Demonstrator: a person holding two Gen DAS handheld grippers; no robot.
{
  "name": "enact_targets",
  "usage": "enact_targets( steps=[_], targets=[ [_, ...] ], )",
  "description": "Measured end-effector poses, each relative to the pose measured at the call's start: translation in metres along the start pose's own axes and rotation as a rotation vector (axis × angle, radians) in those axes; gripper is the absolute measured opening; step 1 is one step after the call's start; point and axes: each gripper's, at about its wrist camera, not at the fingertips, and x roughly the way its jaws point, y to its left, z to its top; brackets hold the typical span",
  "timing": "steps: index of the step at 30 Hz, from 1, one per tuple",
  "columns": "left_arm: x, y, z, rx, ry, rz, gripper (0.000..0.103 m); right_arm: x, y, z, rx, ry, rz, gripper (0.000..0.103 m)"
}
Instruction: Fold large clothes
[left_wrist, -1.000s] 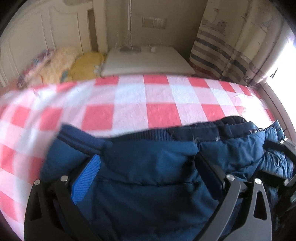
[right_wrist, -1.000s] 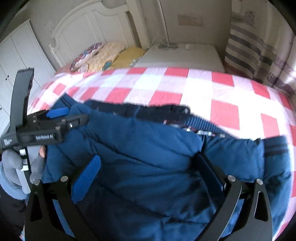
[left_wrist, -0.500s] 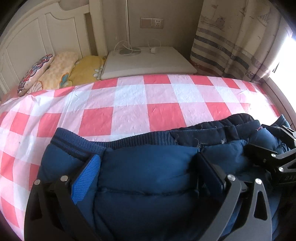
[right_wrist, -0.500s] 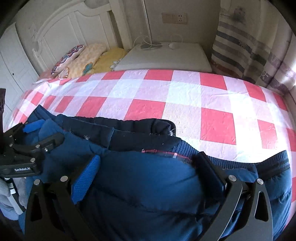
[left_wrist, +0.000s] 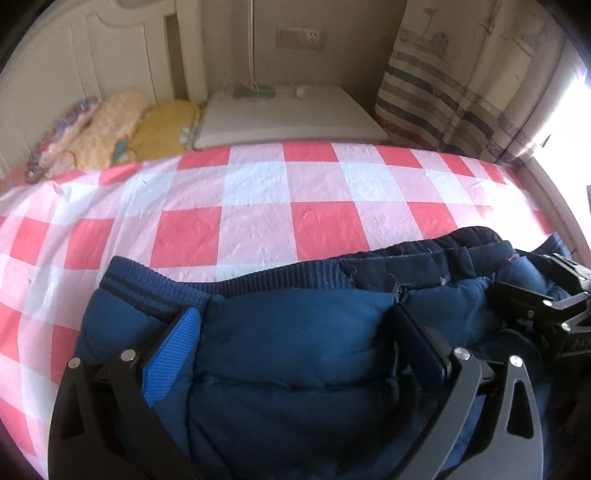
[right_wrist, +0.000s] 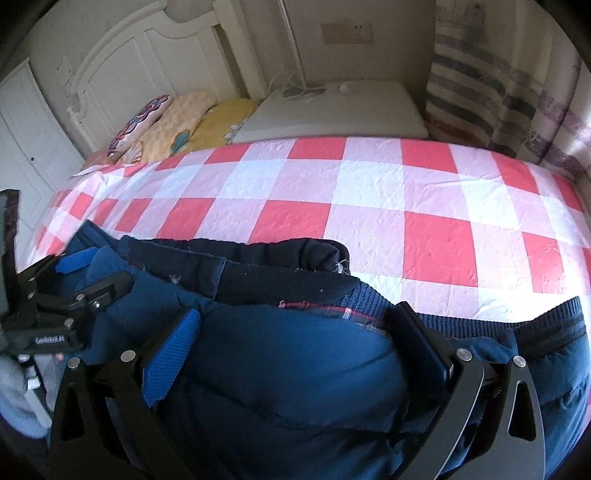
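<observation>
A dark blue padded jacket (left_wrist: 295, 354) lies bunched on the near part of the red-and-white checked bed (left_wrist: 258, 192), its ribbed hem (left_wrist: 280, 280) facing the far side. My left gripper (left_wrist: 295, 339) is shut on a thick fold of it near the left end. My right gripper (right_wrist: 295, 343) is shut on another fold of the jacket (right_wrist: 303, 369), beside the dark lining (right_wrist: 258, 266). The right gripper (left_wrist: 543, 295) shows at the right edge of the left wrist view. The left gripper (right_wrist: 88, 277) sits at the left edge of the right wrist view.
Pillows (right_wrist: 166, 125) lie against the white headboard (right_wrist: 147, 55) at the far left. A white bedside table (left_wrist: 288, 114) with a cable stands beyond the bed. A striped curtain (left_wrist: 461, 85) hangs at the right. A grey-gloved hand (right_wrist: 14, 391) shows at the lower left.
The jacket has come down from the air onto the bed and settled. Both grippers moved lower with it and have kept their hold.
</observation>
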Motion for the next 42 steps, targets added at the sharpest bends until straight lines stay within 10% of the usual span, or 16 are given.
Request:
enact_targets(
  steps=[4, 7, 10, 21, 24, 27, 34, 38, 42],
  targets=[
    [-0.028, 0.018, 0.001, 0.038, -0.078, 0.109, 0.101, -0.045, -0.015, -0.005, -0.02, -0.113, -0.128, 0.098],
    [-0.013, 0.044, -0.006, -0.042, -0.042, 0.057, 0.101, -0.041, -0.054, -0.019, 0.049, -0.079, -0.208, 0.098],
    [-0.008, 0.055, -0.008, -0.097, -0.05, 0.005, 0.101, -0.028, -0.091, -0.03, 0.202, -0.068, -0.047, 0.098],
    [-0.008, 0.068, -0.011, -0.167, -0.089, -0.041, 0.101, -0.024, -0.105, -0.029, 0.255, -0.115, 0.036, 0.098],
    [-0.009, 0.064, -0.01, -0.158, -0.07, 0.009, 0.101, -0.027, -0.091, -0.022, 0.198, -0.056, -0.073, 0.098],
    [-0.031, 0.055, -0.013, -0.164, -0.074, 0.237, 0.101, -0.066, -0.056, -0.024, 0.127, -0.122, -0.165, 0.098],
    [-0.069, -0.014, -0.052, -0.024, -0.158, 0.072, 0.101, -0.092, 0.042, -0.071, -0.127, -0.116, -0.053, 0.098],
    [-0.033, -0.051, -0.068, 0.127, -0.102, 0.187, 0.101, -0.045, 0.057, -0.092, -0.184, -0.052, -0.099, 0.099],
    [-0.029, -0.041, -0.066, 0.077, -0.09, 0.128, 0.101, -0.046, 0.048, -0.091, -0.144, -0.047, -0.048, 0.099]
  ],
)
